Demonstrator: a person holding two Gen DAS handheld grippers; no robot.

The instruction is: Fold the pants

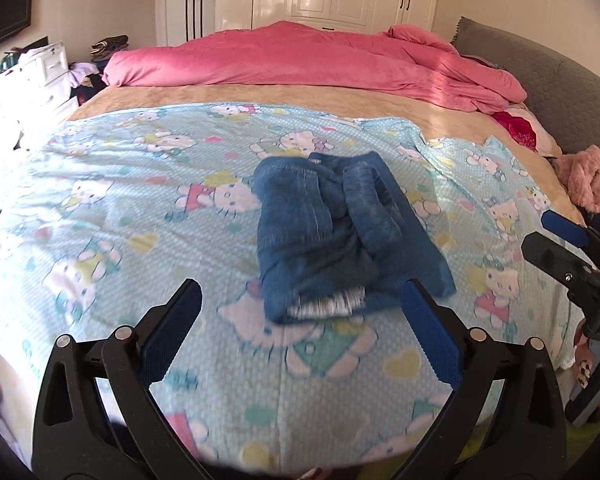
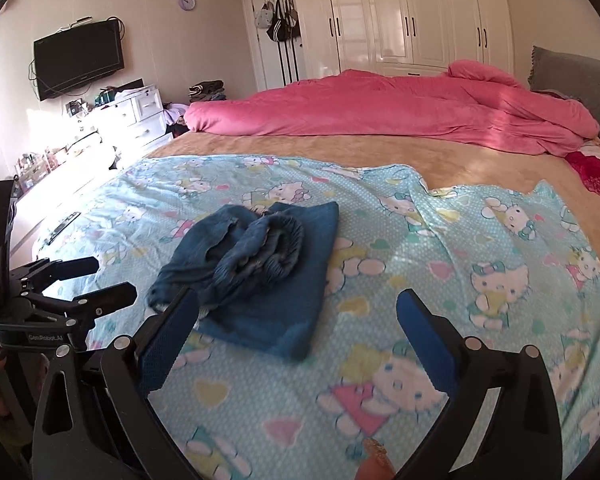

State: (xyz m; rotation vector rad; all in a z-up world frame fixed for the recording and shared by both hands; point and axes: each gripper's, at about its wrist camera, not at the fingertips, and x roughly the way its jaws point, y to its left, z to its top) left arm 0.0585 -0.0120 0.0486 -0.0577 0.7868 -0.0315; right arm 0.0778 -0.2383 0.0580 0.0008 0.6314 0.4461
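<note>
- Denim, blue and bundled: the pants lie folded into a compact stack on the cartoon-cat sheet, about midway across the bed and well in from its near edge.
- On top of the stack, one thick rolled band of denim; at its near end a strip of pale lining peeks out.
- My left gripper hangs above the sheet just short of the pants, jaws spread wide, nothing between the blue pads.
- My right gripper, same story: jaws wide apart, only sheet between them, its left finger crossing in front of the stack's near corner.
- Each tool shows at the edge of the other's view, one either side of the pants.
- Behind the sheet, a tan blanket, then a pink duvet heaped along the far edge of the bed.
</note>
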